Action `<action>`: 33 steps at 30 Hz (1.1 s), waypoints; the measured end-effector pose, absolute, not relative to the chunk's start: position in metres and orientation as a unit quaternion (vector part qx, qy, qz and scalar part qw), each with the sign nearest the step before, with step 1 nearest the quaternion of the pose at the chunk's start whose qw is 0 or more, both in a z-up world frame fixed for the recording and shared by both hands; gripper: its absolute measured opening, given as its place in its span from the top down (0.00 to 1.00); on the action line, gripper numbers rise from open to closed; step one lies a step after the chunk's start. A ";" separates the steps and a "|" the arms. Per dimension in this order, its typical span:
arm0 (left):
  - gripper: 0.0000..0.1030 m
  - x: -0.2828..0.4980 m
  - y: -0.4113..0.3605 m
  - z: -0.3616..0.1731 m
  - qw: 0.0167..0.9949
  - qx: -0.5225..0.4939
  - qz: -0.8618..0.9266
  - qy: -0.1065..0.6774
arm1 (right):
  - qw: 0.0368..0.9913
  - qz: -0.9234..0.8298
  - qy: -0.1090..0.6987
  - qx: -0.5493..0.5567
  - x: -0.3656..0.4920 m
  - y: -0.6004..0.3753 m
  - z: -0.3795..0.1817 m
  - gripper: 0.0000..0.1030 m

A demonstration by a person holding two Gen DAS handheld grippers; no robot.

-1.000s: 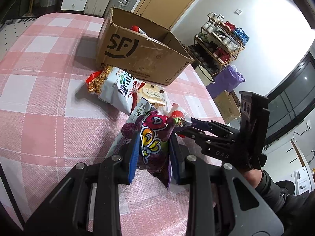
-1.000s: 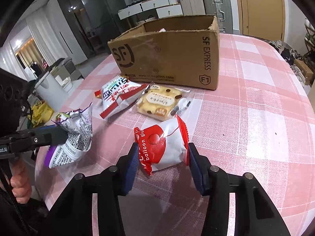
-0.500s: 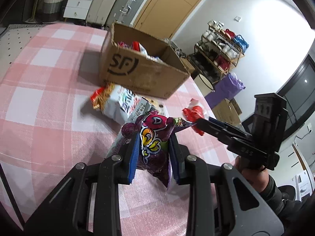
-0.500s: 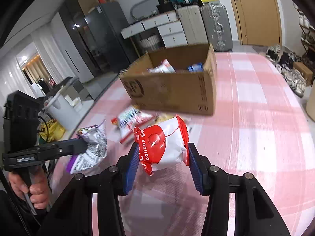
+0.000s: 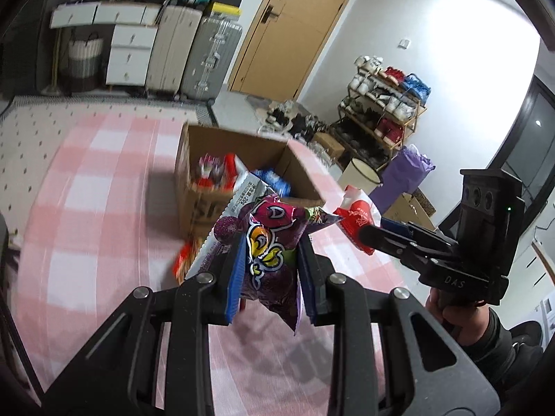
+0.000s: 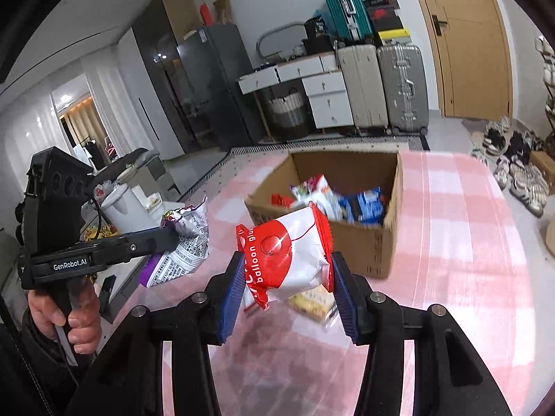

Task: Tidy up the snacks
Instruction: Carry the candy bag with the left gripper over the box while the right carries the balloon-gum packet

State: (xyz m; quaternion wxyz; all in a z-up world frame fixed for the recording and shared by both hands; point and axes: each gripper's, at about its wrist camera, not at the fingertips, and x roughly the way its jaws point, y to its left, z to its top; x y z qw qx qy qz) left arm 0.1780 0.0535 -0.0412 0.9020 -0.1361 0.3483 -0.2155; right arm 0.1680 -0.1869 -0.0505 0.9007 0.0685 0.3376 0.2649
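Light: bright and even, strongest on the white wall (image 5: pixel 433 17) at the right of the left view
Glare: small shiny spots on the purple snack bag (image 5: pixel 274 242) and the red and white bag (image 6: pixel 288 249)
Shadows: soft dark patches on the pink checked cloth (image 6: pixel 461 242), under the grippers and beside the cardboard box (image 5: pixel 242 159)
Blur: cloth squares and box smeared, near black arms sharp
Edges: round black corners, walls and doors bent

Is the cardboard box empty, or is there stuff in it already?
Partly filled: the open-topped cardboard box already holds several snack packets, red, white and blue.
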 end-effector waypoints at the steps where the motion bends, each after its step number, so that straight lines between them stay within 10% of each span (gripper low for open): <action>1: 0.75 0.181 0.052 -0.034 0.905 -0.128 -0.217 0.342 | 0.901 0.266 0.335 0.069 0.172 -0.187 -0.047 0.53; 33: 0.75 0.334 0.004 0.012 0.914 -0.052 -0.203 0.346 | 0.914 0.264 0.303 0.056 0.311 -0.183 0.005 0.53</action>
